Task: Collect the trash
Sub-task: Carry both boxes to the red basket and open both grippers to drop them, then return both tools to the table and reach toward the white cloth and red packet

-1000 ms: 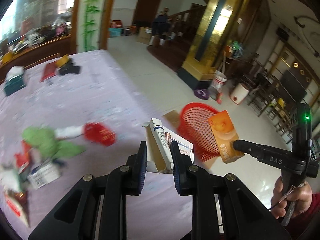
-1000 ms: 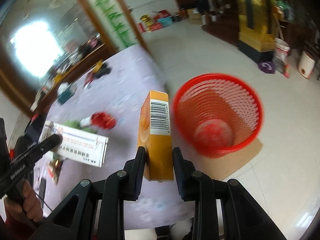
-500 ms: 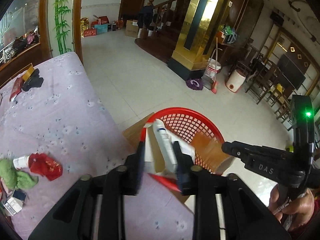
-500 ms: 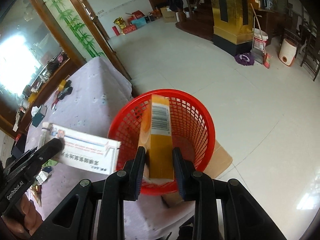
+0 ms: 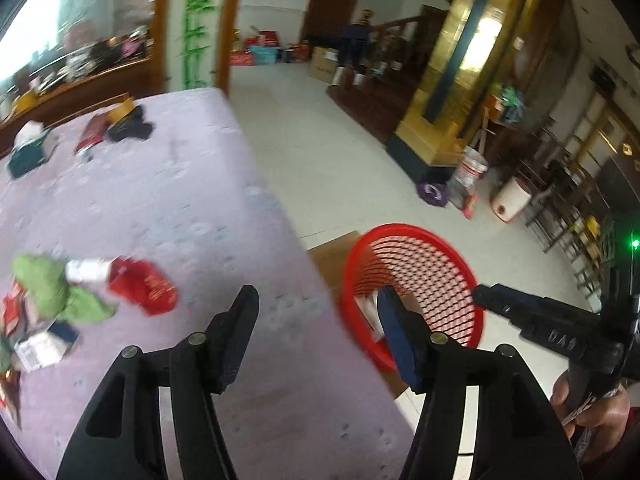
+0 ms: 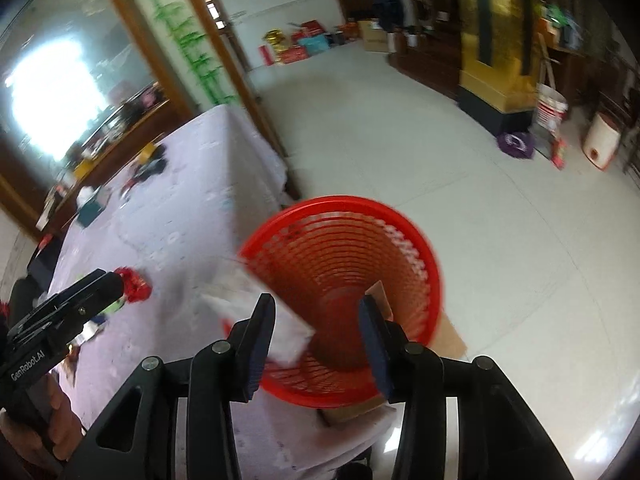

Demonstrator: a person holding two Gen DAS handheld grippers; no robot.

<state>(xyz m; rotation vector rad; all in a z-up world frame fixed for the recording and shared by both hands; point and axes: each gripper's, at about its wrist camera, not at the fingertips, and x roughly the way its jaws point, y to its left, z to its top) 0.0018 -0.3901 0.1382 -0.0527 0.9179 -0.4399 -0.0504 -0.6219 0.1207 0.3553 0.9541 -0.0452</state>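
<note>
Left wrist view: the left gripper (image 5: 316, 312) hangs over the edge of a table under a lilac floral cloth (image 5: 168, 216), its fingers spread and opening, nothing between them. At two o'clock from its tips a red mesh wastebasket (image 5: 416, 280) stands on the tiled floor (image 5: 328, 152) on a piece of flat cardboard (image 5: 332, 252), close against the table. The right finger's blue pad covers part of the basket's mouth; pale, blurred shapes lie inside beside it, too smeared to name. At nine o'clock on the cloth lie more trash: a red crumpled packet (image 5: 144, 286), a green wad (image 5: 48, 284) and a small white carton (image 5: 40, 350). At ten o'clock, well apart, sit a teal tissue box (image 5: 28, 152) and a dark bundle (image 5: 130, 128). At three o'clock the right gripper (image 5: 480, 294) reaches in, a hand (image 5: 588, 412) on its grip.

Right wrist view: the right gripper (image 6: 316, 316) is directly above the basket (image 6: 400, 240), fingers apart and opening. A blurred white box (image 6: 280, 320) is at the basket's near rim, partly behind the left finger, touching neither pad as far as the blur lets on. A tan box corner (image 6: 378, 294) shows inside, by the right finger. Only this view looks down to the basket's bottom. At nine o'clock the left gripper (image 6: 106, 284) and its hand (image 6: 56, 420) come in, hiding part of the red packet (image 6: 134, 282)
</note>
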